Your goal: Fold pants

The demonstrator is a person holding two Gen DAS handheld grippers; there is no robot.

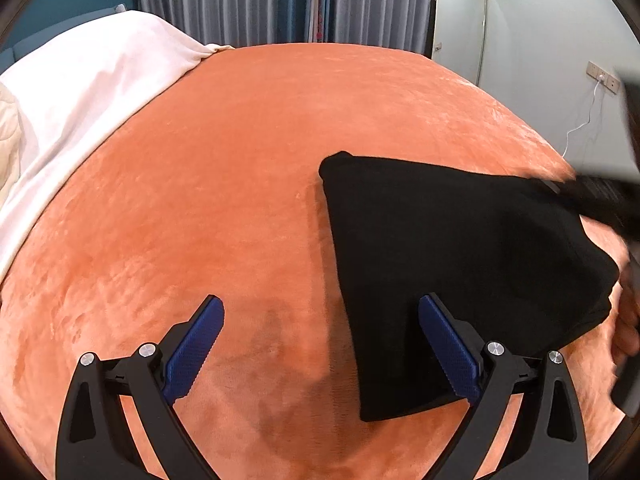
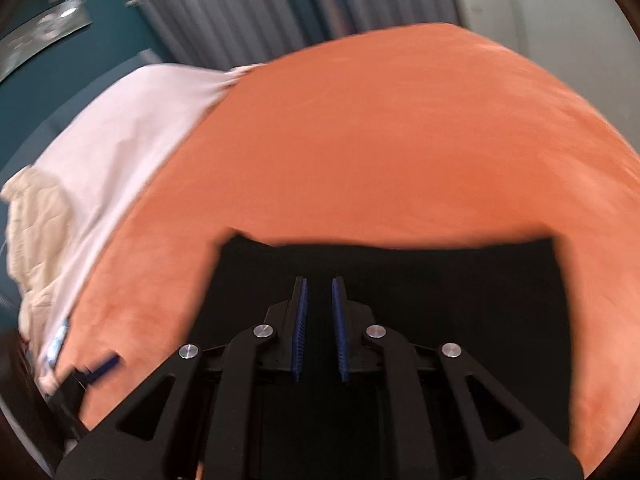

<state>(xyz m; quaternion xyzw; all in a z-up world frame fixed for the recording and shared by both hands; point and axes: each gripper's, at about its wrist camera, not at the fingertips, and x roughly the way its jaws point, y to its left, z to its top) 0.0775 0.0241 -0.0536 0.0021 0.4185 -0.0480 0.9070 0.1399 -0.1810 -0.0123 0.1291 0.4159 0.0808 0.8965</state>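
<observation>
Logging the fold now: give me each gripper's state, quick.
Left gripper: open, holding nothing, beside the black pants.
Right gripper: nearly closed over the pants; grip cannot be told.

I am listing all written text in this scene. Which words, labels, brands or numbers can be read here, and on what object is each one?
None can be read.
The black pants show no label or print.
Both grippers, left and right, carry no marking.
The wall panels at upper left of the right wrist view are too blurred to tell.
</observation>
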